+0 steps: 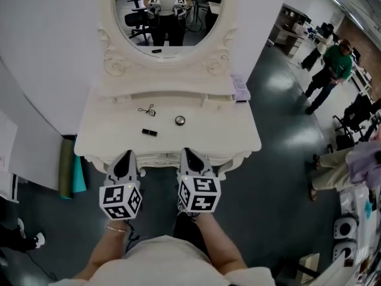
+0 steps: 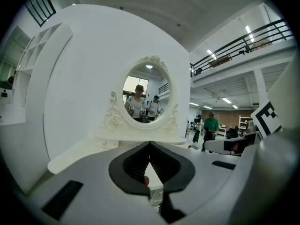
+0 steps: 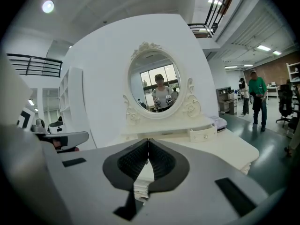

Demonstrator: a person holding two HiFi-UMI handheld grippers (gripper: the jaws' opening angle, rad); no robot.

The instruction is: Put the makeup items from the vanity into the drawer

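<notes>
On the cream vanity top (image 1: 232,130) lie an eyelash curler (image 1: 146,110), a small black tube (image 1: 149,132) and a round silver compact (image 1: 180,120). Both grippers hover side by side at the vanity's front edge, short of the items. My left gripper (image 1: 126,155) (image 2: 150,144) has its jaws together with nothing between them. My right gripper (image 1: 187,152) (image 3: 148,140) is likewise shut and empty. The vanity's carved front edge (image 1: 158,158) shows between the two grippers; its face is hidden from above. A small shelf drawer (image 3: 202,134) stands a little way out under the oval mirror (image 3: 157,87).
A pale purple box (image 1: 240,87) rests on the vanity's right shelf end. Green and teal rolls (image 1: 68,168) lean at the vanity's left side. A curved white wall backs the vanity. A person in green (image 1: 333,67) and others stand on the dark floor to the right.
</notes>
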